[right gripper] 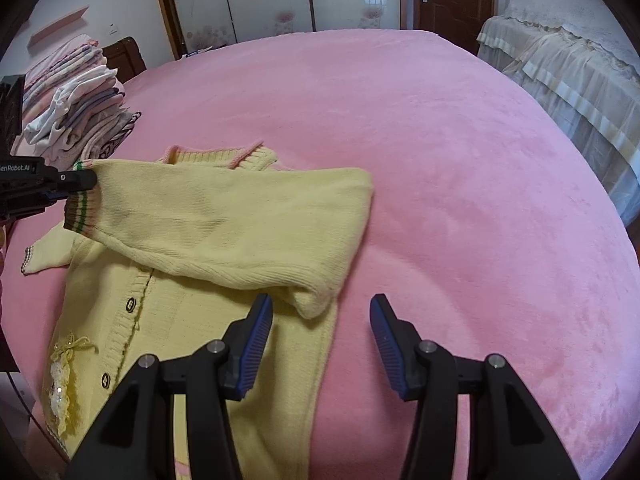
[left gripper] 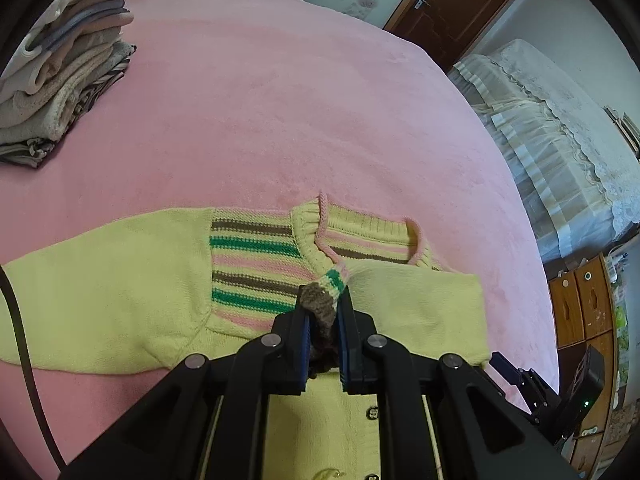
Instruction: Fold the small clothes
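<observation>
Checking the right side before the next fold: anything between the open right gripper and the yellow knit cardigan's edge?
Nothing visible. The right gripper is open just above the yellow knit cardigan, its left finger already over the fabric. Only bare pink bedspread lies around it. The left gripper is shut on the striped sleeve cuff.

Yellow knitted cardigan (right gripper: 224, 240) lying front-up and flat, buttoned, with striped pink, green and brown yoke (left gripper: 256, 264) and pink-edged collar (left gripper: 360, 236). One sleeve (right gripper: 248, 216) is folded across the chest, its striped cuff (left gripper: 326, 294) lifted; the other sleeve (left gripper: 104, 288) extends sideways.
</observation>
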A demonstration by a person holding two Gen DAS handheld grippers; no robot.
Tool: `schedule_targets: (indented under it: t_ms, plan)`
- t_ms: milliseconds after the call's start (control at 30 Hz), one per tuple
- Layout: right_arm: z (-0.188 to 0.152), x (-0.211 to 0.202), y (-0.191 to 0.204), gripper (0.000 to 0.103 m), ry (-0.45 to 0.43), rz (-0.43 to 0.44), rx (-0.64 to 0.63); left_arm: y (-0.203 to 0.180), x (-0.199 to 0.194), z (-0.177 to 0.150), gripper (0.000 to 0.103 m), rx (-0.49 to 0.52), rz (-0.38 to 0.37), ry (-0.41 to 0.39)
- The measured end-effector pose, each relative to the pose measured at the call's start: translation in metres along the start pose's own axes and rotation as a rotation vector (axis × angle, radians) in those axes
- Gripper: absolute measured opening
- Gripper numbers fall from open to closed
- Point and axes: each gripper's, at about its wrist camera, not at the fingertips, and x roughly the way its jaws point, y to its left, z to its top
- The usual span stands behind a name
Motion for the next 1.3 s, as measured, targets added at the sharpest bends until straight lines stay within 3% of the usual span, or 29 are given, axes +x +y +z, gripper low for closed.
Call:
schedule_targets:
  t_ms: [67, 167, 267, 400, 667, 833, 1000, 1133, 1200, 1267, 1300]
  plan:
    - [0.003, 0.005, 0.003, 0.050, 0.004, -0.010, -0.004, 0.002, 0.005, 0.004, 0.009, 0.001, 0.017, -0.001]
    - [0.007, 0.010, 0.003, 0.036, 0.000, -0.039, 0.006, 0.007, 0.014, 0.008, 0.009, -0.011, 0.052, 0.001]
    - [0.008, 0.017, 0.003, 0.031, 0.015, -0.076, -0.003, 0.017, 0.025, 0.008, 0.009, -0.044, 0.066, 0.022]
    - [0.007, 0.009, 0.011, 0.030, -0.013, -0.142, -0.083, 0.022, 0.045, 0.000, 0.009, -0.052, 0.102, 0.063]
    - [-0.002, 0.018, 0.004, 0.027, 0.024, -0.119, -0.019, 0.029, 0.061, -0.005, 0.010, -0.079, 0.090, 0.090]
    - [-0.005, 0.019, 0.002, 0.024, 0.031, -0.105, -0.002, 0.027, 0.061, -0.003, 0.013, -0.042, 0.114, 0.095]
    - [-0.006, 0.016, 0.005, 0.024, 0.037, -0.113, -0.018, 0.027, 0.064, -0.005, 0.031, -0.018, 0.152, 0.121]
    - [-0.008, 0.006, 0.010, 0.024, 0.032, -0.114, -0.054, 0.025, 0.050, -0.005, 0.045, -0.004, 0.169, 0.096]
    - [-0.009, -0.002, 0.008, 0.025, 0.028, -0.104, -0.052, 0.020, 0.037, -0.006, 0.065, 0.008, 0.206, 0.055]
    - [-0.009, -0.009, 0.005, 0.025, 0.019, -0.088, -0.040, 0.017, 0.022, -0.009, 0.075, 0.022, 0.257, -0.013]
    - [-0.008, -0.014, 0.003, 0.025, 0.010, -0.086, -0.026, 0.015, 0.014, -0.010, 0.075, 0.023, 0.261, -0.040]
